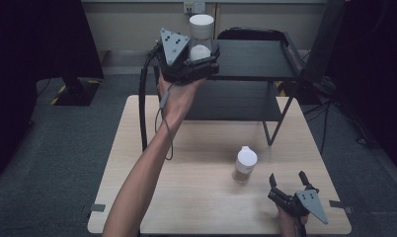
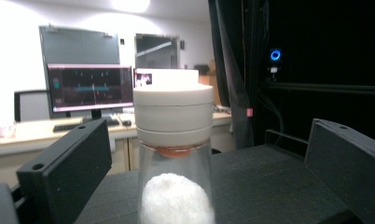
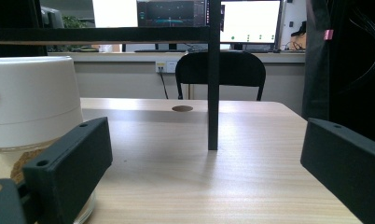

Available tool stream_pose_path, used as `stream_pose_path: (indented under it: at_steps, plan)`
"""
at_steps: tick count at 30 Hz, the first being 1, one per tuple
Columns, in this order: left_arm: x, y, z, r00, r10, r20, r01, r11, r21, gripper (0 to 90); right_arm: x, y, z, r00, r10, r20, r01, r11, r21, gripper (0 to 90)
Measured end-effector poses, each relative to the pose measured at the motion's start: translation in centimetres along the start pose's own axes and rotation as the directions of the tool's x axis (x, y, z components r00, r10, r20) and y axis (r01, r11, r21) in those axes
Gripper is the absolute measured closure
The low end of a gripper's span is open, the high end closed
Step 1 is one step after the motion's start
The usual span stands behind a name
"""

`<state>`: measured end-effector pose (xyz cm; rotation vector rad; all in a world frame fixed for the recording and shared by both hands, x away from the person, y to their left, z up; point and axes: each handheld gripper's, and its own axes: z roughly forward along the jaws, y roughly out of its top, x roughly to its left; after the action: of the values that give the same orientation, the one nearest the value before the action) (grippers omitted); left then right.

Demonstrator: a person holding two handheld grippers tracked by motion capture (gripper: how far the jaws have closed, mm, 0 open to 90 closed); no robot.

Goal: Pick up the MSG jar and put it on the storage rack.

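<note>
Jar point(image 2: 174, 154) with white fluff sits on shelf point(image 1: 256, 59) between wide left gripper point(image 1: 189, 61); right gripper point(image 1: 288, 190) wide.

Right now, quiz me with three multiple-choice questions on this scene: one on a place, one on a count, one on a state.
1. Where does the jar with white fluff stand?
A. on the shelf's top tier
B. on the floor
C. on the chair

2. How many white-lidded jars are in sight?
A. one
B. two
C. four

3. How are the left tongs set?
A. shut on the jar
B. open around the jar
C. lying on the table

Answers:
1 A: the fluff jar sits on the shelf.
2 B: it and the table jar.
3 B: the left tongs show gaps on both sides.
</note>
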<state>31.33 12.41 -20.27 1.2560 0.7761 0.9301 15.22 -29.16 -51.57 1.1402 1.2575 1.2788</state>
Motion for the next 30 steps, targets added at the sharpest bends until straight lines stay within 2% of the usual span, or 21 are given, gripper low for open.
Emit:
stream_pose_path:
  at_steps: [4, 6, 8, 12, 18, 22, 26, 30]
  plan:
    - [0.0, -0.5, -1.5, 0.9998, -0.013, 0.013, 0.014, 0.9999, -0.008, 0.0, 0.0, 0.0, 0.0, 1.0000, 0.000, 0.000, 0.000, 1.000, -0.001, 0.5]
    - [-0.4, -1.1, -2.4, 1.0000, -0.007, 0.005, 0.007, 0.9998, -0.018, 0.0, 0.0, 0.0, 0.0, 1.0000, 0.000, 0.000, 0.000, 1.000, -0.001, 0.5]
    - [-0.4, -1.5, -3.2, 0.9999, 0.002, 0.015, -0.002, 1.0000, -0.005, 0.0, 0.0, 0.0, 0.0, 1.0000, -0.001, 0.000, 0.001, 1.000, -0.001, 0.6]
    - [-0.9, -2.6, -5.0, 1.0000, -0.003, 0.007, 0.003, 0.9998, -0.019, 0.0, 0.0, 0.0, 0.0, 1.0000, -0.001, 0.000, 0.001, 1.000, -0.001, 0.5]
    - [-1.3, -4.0, -6.9, 0.9999, -0.009, 0.013, 0.009, 0.9998, -0.016, 0.0, 0.0, 0.0, 0.0, 1.0000, 0.000, 0.002, 0.000, 1.000, -0.001, 0.5]
    - [-1.7, -5.4, -8.3, 0.9999, 0.003, 0.010, -0.003, 0.9996, -0.028, 0.0, 0.0, 0.0, 0.0, 1.0000, -0.001, 0.001, 0.001, 1.000, -0.001, 0.5]
    - [-1.8, -6.6, -9.4, 0.9999, -0.015, 0.000, 0.015, 0.9998, -0.011, 0.0, 0.0, 0.0, 0.0, 1.0000, -0.001, 0.001, 0.001, 1.000, -0.001, 0.5]
    - [-1.8, -7.9, -10.2, 0.9999, -0.009, -0.010, 0.009, 0.9999, 0.014, 0.0, 0.0, 0.0, 0.0, 1.0000, -0.001, 0.000, 0.001, 1.000, -0.001, 0.5]
